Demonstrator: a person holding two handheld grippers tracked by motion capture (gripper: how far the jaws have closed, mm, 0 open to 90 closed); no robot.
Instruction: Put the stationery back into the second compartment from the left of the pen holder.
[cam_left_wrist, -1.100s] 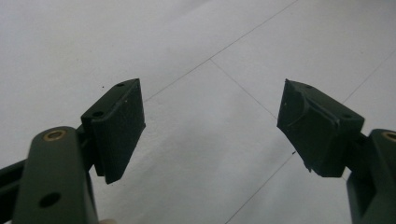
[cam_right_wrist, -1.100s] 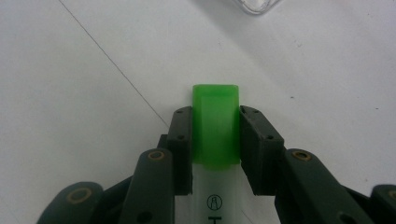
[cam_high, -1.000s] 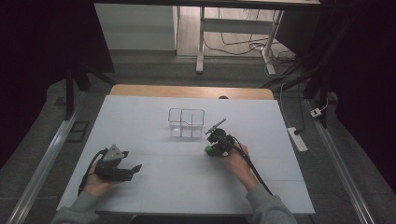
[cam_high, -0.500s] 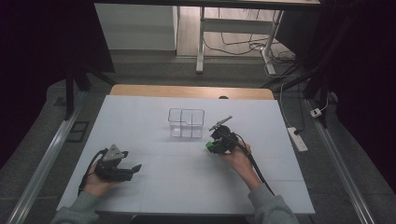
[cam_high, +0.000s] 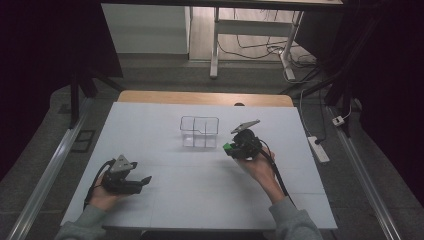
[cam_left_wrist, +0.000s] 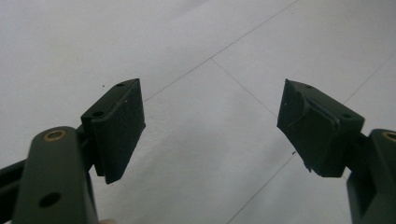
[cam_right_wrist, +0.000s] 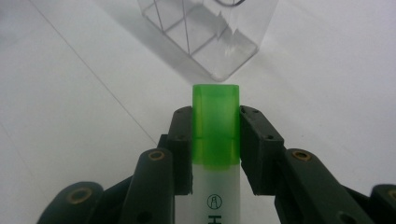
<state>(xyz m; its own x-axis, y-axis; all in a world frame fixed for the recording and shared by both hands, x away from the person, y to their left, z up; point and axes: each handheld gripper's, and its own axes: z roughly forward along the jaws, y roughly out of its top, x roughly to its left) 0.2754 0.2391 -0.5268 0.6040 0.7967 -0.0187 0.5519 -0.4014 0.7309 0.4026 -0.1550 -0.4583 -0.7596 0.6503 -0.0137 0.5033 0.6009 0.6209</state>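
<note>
printed in dark ink on the white barrel of the green-capped highlighter (cam_right_wrist: 215, 154), seen in the right gripper view: a small round emblem with a tiny figure inside, and below it a letter "h", cut off by the bottom edge. too little showing to make out a whole word or brand. nothing else readable anywhere.
</note>
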